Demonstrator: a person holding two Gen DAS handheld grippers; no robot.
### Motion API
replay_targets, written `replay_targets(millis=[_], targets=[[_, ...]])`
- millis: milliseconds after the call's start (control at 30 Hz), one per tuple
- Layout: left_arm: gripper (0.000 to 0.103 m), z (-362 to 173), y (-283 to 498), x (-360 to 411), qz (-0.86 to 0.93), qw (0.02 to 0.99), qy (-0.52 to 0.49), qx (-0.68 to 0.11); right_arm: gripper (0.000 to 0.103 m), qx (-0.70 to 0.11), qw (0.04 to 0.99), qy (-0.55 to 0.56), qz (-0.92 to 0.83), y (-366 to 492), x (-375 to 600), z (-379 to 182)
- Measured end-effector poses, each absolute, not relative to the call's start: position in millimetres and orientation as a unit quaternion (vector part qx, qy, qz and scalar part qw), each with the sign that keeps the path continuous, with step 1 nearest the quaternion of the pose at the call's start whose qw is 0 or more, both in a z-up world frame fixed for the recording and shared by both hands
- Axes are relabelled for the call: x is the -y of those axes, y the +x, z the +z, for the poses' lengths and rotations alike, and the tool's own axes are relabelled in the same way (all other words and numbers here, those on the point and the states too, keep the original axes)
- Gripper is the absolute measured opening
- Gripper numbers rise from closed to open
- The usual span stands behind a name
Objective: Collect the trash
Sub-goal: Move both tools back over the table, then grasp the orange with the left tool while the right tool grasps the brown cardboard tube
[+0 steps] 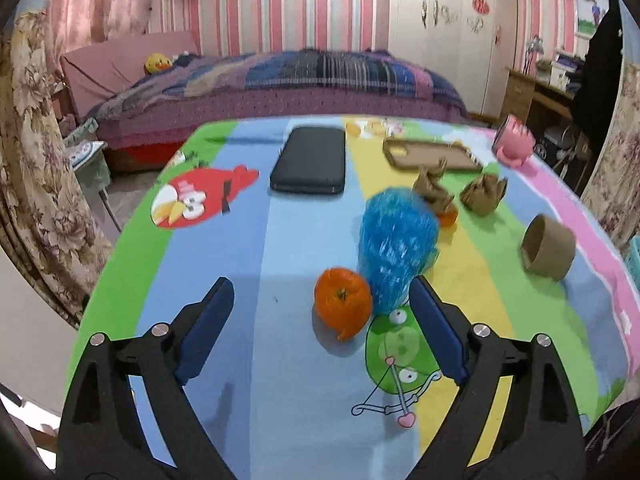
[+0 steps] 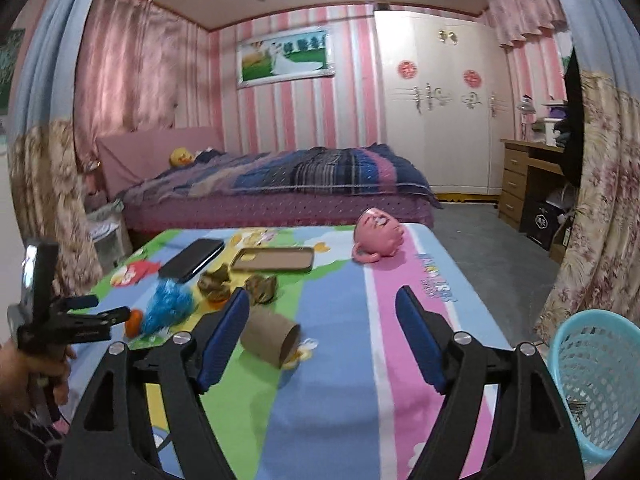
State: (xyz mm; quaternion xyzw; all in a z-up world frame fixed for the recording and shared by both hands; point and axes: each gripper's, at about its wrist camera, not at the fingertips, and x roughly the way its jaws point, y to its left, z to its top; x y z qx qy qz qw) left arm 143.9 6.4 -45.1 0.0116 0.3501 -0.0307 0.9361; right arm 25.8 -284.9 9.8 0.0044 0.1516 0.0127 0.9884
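My left gripper [image 1: 322, 300] – jaws wide, nothing held – hangs over the striped tablecloth [image 1: 248, 248]; an orange [image 1: 343, 307] lies between its fingers, untouched, with a blue plastic wad [image 1: 396, 248] just behind, by the right finger. My right gripper [image 2: 320, 308], jaws wide and empty, has the cardboard tube [image 2: 272, 336] lying beside its left finger. Farther off: two crumpled brown papers [image 1: 482, 194], a black phone [image 1: 308, 166], a brown phone case [image 1: 432, 156], a pink cup [image 1: 514, 142]. Turquoise basket [image 2: 596, 380] – near right, off the table.
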Motion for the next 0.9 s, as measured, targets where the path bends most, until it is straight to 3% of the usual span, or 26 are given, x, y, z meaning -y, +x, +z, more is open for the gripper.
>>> replay_targets(millis=[267, 333, 433, 800, 900], targets=[[0.053, -72, 159, -13, -0.055, 0.915, -0.009, -0.4, 0.077, -0.174, 0.985, 0.007, 0.012, 23, 288, 1], [0.032, -73, 161, -17, -0.071, 0.911, -0.035, -0.405, 0.077, -0.183, 0.983, 0.011, 0.015, 28, 288, -2], [0.02, -71, 160, -14, -0.081, 0.911, -0.036, -0.403, 0.077, -0.194, 0.981, 0.008, 0.02, 34, 284, -6], [0.019, -28, 126, -41, -0.024, 0.952, -0.076, -0.296, 0.077, -0.266, 0.963, 0.023, 0.038, 102, 251, -31], [0.019, -27, 124, -43, -0.028, 0.952, -0.082, -0.294, 0.082, -0.285, 0.958, 0.032, 0.018, 120, 241, -41]])
